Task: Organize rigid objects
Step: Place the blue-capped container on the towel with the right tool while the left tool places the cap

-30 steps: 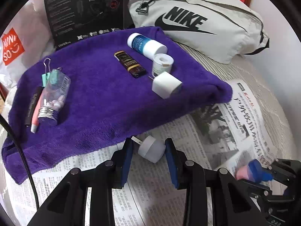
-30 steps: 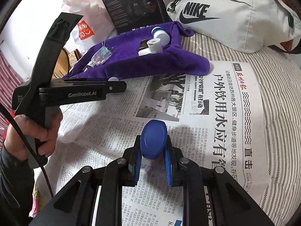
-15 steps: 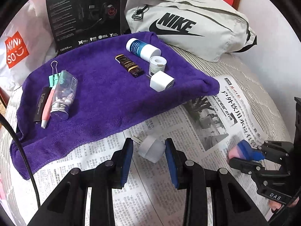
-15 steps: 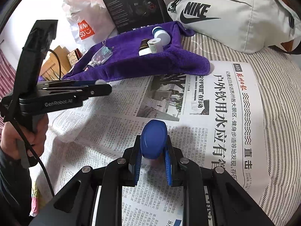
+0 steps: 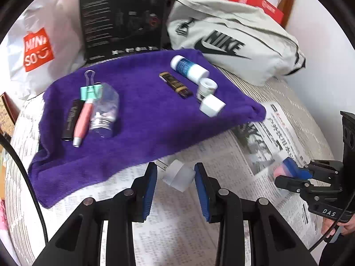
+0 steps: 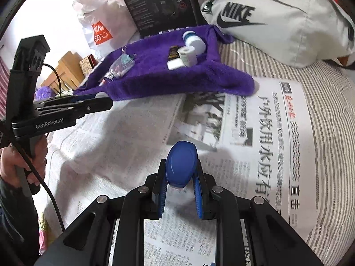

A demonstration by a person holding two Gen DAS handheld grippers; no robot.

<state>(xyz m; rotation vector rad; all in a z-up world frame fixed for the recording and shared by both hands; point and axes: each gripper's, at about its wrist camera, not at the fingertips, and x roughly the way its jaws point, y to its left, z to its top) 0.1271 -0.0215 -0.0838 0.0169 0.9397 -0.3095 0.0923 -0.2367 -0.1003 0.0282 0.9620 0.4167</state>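
Observation:
My left gripper (image 5: 175, 174) is shut on a white plug adapter (image 5: 179, 175) and holds it above the newspaper, just short of the purple towel's near edge (image 5: 137, 119). My right gripper (image 6: 180, 178) is shut on a blue-capped pink bottle (image 6: 182, 166), also seen in the left wrist view (image 5: 288, 170). On the towel lie a blue-labelled white bottle (image 5: 188, 68), a dark brown tube (image 5: 175, 84), a small white jar (image 5: 206, 88), a white cube charger (image 5: 211, 105), a clear jar of pills (image 5: 104, 113), a pink pen (image 5: 82, 122), a black tube (image 5: 71, 119) and a mint binder clip (image 5: 89, 89).
Newspaper (image 6: 255, 133) covers the striped bed. A grey Nike bag (image 5: 233, 40), a black headset box (image 5: 122, 17) and a white Miniso bag (image 5: 37, 48) stand behind the towel. Wooden furniture (image 6: 66, 66) lies beyond the bed's left side.
My left gripper has pulled back and risen with the adapter, so the towel looks farther and more of it shows. The right gripper has barely moved and still holds the bottle.

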